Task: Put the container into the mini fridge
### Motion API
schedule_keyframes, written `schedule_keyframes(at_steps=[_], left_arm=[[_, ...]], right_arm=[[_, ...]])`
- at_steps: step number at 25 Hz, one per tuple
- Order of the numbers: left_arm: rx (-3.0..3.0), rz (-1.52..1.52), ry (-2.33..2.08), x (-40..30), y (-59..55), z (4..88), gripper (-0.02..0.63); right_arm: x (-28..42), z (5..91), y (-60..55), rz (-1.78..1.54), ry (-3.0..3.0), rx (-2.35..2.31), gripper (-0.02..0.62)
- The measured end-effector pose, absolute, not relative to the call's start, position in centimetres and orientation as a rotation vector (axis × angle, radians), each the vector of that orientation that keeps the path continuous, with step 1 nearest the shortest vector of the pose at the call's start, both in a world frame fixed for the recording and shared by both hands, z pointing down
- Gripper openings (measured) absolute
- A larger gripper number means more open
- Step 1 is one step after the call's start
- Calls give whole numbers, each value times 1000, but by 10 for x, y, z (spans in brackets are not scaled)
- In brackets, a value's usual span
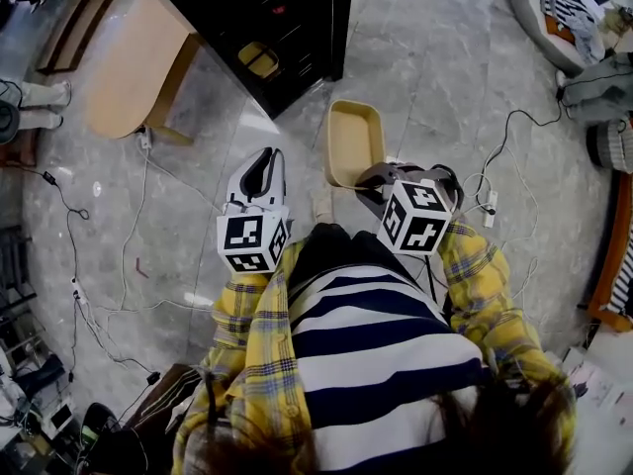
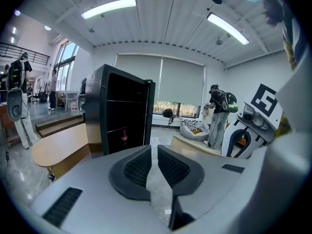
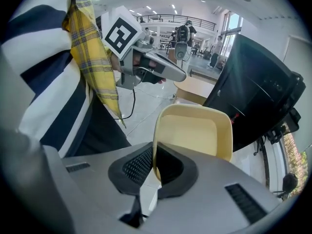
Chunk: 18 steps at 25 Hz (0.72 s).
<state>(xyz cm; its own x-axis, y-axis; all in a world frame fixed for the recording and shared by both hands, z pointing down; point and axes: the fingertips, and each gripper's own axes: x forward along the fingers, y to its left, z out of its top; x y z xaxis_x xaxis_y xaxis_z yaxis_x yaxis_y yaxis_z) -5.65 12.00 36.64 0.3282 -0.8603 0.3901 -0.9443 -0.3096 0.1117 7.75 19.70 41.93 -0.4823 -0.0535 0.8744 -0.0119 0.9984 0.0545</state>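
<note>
A pale yellow, tray-like container hangs over the marble floor, and my right gripper is shut on its near rim. In the right gripper view the rim sits pinched between the dark pads, with the container open side facing up and left of my right gripper. The black mini fridge stands ahead with its door open; it also shows as the fridge and the fridge. My left gripper is held to the container's left, shut on nothing.
A light wooden bench stands left of the fridge. Cables and a power strip trail over the floor on both sides. A beanbag with striped cloth lies far right. A small red-capped bottle sits inside the fridge.
</note>
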Motion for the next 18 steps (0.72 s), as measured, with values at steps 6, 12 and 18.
schedule_keyframes(at_steps=[6, 12, 18], left_arm=[[2290, 385, -1572, -72, 85, 376, 52], [2318, 375, -1525, -87, 56, 385, 52], [2339, 355, -1519, -95, 32, 389, 52]], right_arm=[[54, 421, 159, -39, -2062, 37, 31], [38, 424, 122, -48, -2032, 53, 31], [31, 429, 96, -65, -1997, 56, 31]])
